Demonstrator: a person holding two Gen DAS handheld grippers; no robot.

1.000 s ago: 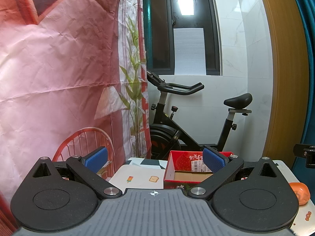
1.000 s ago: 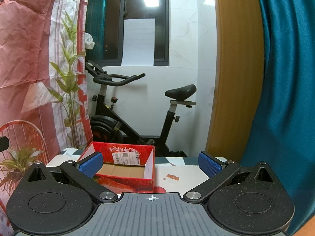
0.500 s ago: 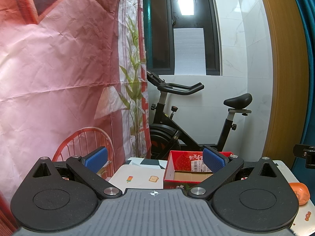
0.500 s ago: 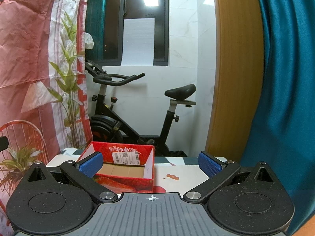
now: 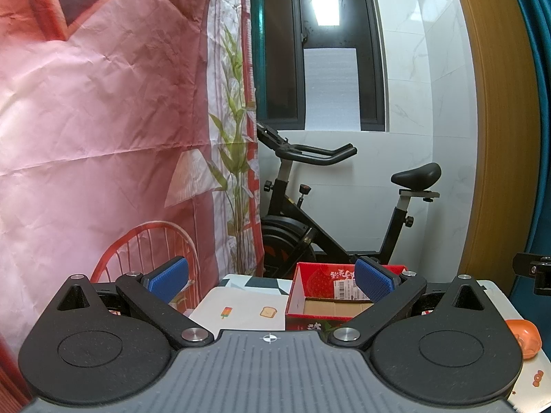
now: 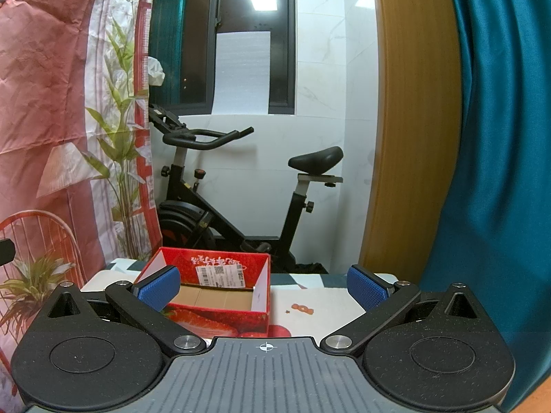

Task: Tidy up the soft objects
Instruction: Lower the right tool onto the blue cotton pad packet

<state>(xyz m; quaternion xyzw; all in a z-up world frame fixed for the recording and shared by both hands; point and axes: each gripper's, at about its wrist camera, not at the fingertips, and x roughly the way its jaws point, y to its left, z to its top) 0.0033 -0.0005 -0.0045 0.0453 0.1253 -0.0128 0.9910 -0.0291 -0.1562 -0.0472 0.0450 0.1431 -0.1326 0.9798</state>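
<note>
A red strawberry-print cardboard box (image 5: pixel 310 304) stands open and empty on the table; it also shows in the right wrist view (image 6: pixel 220 316). An orange soft toy (image 5: pixel 525 340) lies at the table's right edge, partly hidden by my left gripper's body. My left gripper (image 5: pixel 271 277) is open and empty, held above the near table edge, with the box ahead to the right. My right gripper (image 6: pixel 263 284) is open and empty, with the box ahead to the left.
The table (image 5: pixel 241 304) has a white cloth with small food prints (image 6: pixel 303 308). A pink printed backdrop (image 5: pixel 103 137) hangs on the left. An exercise bike (image 6: pixel 220 199) stands behind the table. A teal curtain (image 6: pixel 499 137) hangs on the right.
</note>
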